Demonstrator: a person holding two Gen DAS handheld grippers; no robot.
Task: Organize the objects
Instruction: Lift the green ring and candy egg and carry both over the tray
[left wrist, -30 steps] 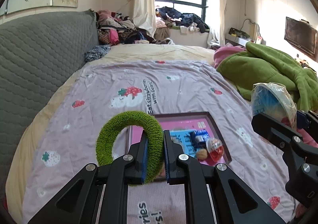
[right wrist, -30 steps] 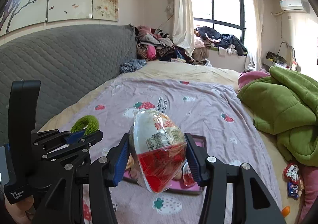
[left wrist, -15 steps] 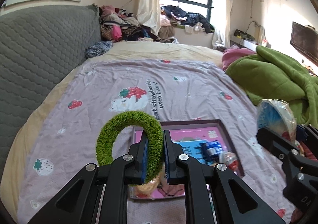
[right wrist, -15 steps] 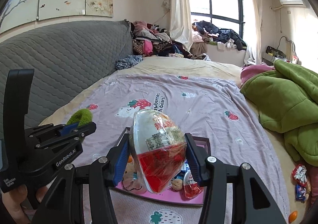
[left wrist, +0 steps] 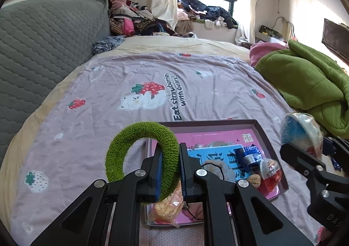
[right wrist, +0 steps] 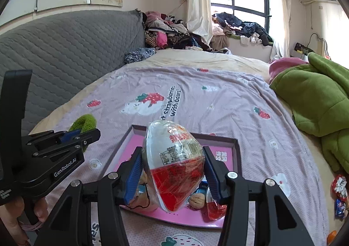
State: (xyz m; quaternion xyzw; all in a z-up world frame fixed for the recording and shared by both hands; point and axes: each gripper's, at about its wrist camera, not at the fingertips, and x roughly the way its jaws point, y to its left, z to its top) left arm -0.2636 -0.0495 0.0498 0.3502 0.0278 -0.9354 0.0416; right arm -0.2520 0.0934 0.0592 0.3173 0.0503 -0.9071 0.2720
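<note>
Left wrist view shows the left gripper (left wrist: pixel 170 169) pinching a fuzzy green ring (left wrist: pixel 142 156), most likely a terry hair tie, with the pads squeezing one side of the loop flat while the rest stands up and out to the left. It hangs over the near left edge of the shallow pink box lid (left wrist: pixel 259 132) lying on the strawberry-print bedspread (left wrist: pixel 130 75). The ring looks soft, light and springy, so it should tolerate a hard squeeze and drop without bouncing far; a bite across its thickness, as it has now, seems the safest hold, since it could roll off pads that only graze it. Right wrist view shows the right gripper (right wrist: pixel 173 171) clamped on a plastic-wrapped egg-shaped snack (right wrist: pixel 174 165), white on top and red below, held across its widest part above the middle of the lid (right wrist: pixel 237 152). Its film wrap looks slick and the shell is probably thin and rigid, so I judge it likely to slip or crack if gripped nearer either tapered end; the broad waist is the better place. Already inside the lid are a walnut (right wrist: pixel 197 198), a smaller red-and-clear egg (right wrist: pixel 214 209), a blue wrapped sweet (left wrist: pixel 248 156) and a cracker packet (left wrist: pixel 166 206). A free patch of pink floor toward the far side looks the easier landing spot for both items.
</note>
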